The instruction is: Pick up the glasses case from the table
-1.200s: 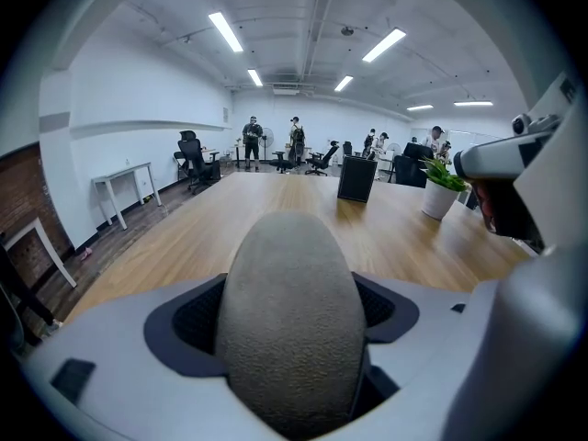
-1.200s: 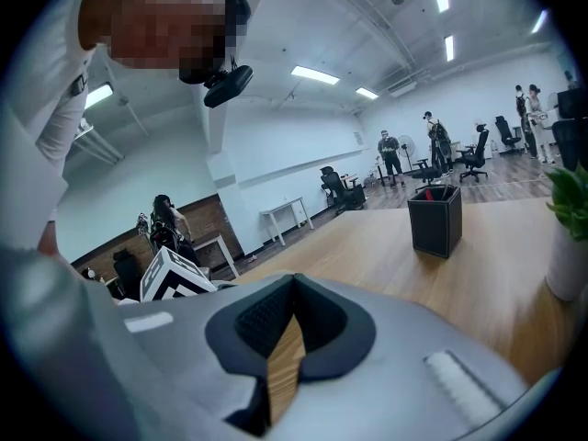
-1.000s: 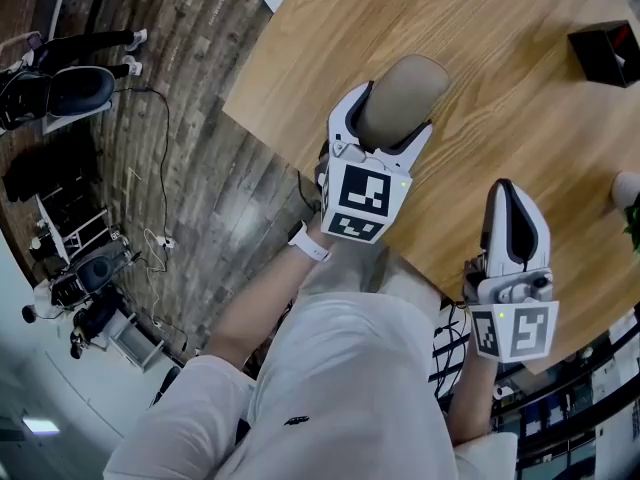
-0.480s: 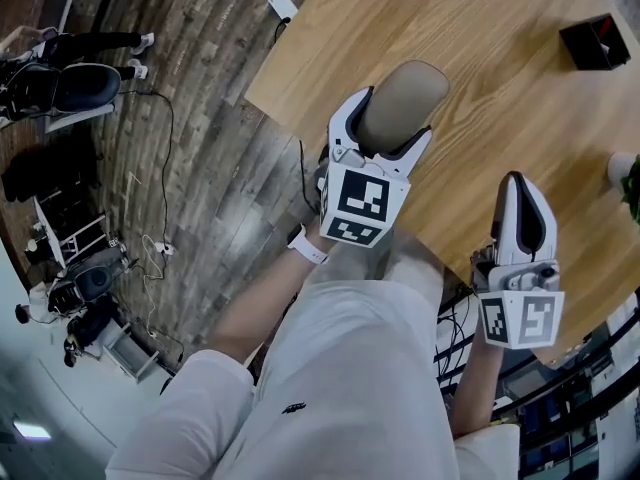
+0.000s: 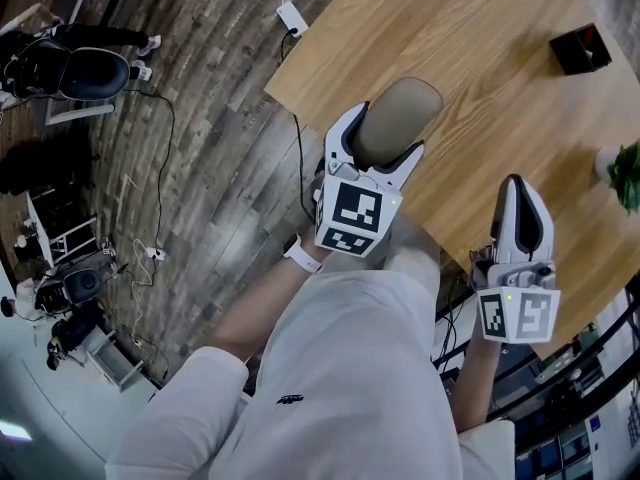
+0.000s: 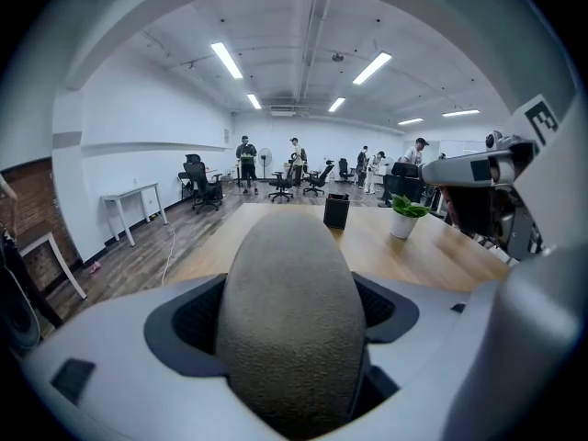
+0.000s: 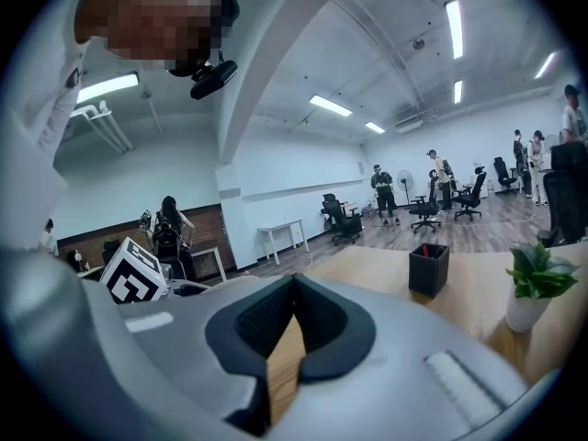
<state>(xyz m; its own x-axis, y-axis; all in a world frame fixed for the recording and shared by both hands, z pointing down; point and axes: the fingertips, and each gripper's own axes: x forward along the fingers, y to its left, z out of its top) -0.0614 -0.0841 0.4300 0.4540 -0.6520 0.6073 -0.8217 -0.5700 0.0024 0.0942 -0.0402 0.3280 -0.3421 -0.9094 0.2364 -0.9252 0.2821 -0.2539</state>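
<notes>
- The left tongs clamp the glasses case at its near end; the right tongs are closed on nothing.
- The case hangs over the desk near its corner (seemingly clear of the wood), so the pick-up looks nearly done. Next, a steady lift.
- Its long axis follows the tongs' reach, with the rounded end pointing away from the person.

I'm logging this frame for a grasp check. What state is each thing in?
glasses case: closed, clamped between the left tongs.
left tongs: shut on the glasses case.
right tongs: shut, holding nothing.
black box: upright on the table, open at the top.
potted plant: upright on the table.
</notes>
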